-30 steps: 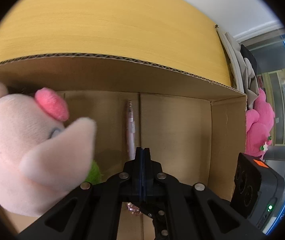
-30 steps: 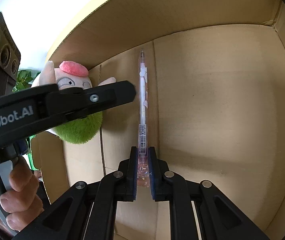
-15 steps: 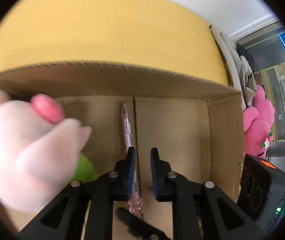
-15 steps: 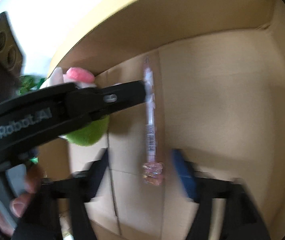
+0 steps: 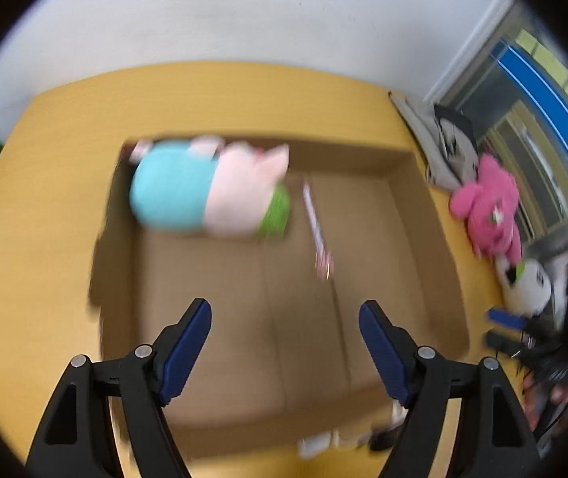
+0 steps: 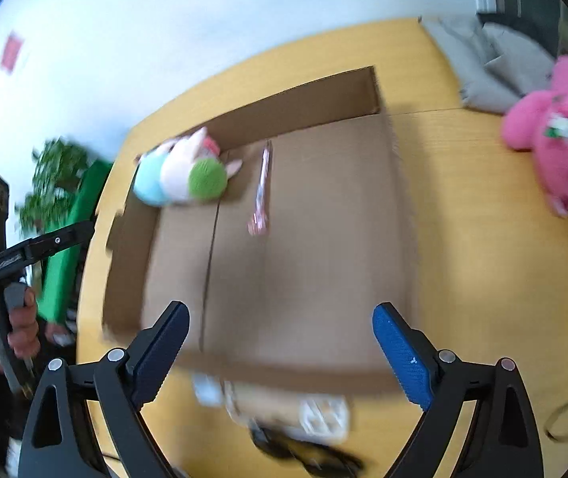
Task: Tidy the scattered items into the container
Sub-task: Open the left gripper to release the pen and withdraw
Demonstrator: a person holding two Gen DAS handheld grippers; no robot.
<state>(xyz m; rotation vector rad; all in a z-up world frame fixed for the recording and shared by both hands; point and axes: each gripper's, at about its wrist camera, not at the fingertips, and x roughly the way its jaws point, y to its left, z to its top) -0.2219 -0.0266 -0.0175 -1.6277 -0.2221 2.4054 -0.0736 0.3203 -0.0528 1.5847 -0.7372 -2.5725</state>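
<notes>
Here: yellow wooden table [image 5: 41,247], cardboard box [image 5: 435,239], white wall [image 5: 244,20].

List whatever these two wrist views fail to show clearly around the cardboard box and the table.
- Small items at the box's near edge: right wrist view, motion blur; what they are cannot be told.
- Pen markings: left wrist view, blurred and too small.
- Plush pig face: left wrist view, smeared.
- Cardboard box near wall: right wrist view, blurred, partly behind the right gripper.
- Pink plush: right wrist view, cut off by the picture's edge.
</notes>
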